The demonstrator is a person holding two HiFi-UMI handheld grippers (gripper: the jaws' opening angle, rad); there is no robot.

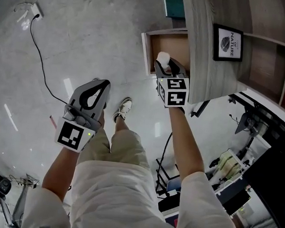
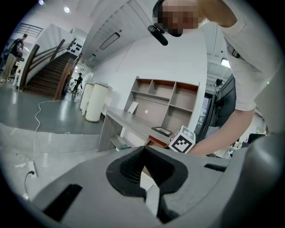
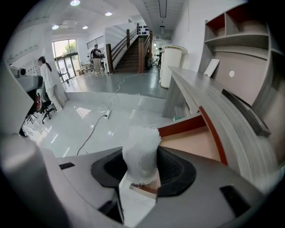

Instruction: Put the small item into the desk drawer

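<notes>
Jaws of our right gripper (image 1: 163, 64), with the bench (image 1: 205, 52) at their right and its open desk drawer (image 1: 174, 45) just ahead below, clamp the small white item (image 3: 140, 153). Our left gripper's (image 1: 102, 82) are together, empty. We judge placing is in hand: next, reach in, lower, release.

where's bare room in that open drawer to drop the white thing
The drawer floor looks bare from its white rim to the desk top, which hides the rest. Crowded only where the right gripper holds the white item over it.
</notes>
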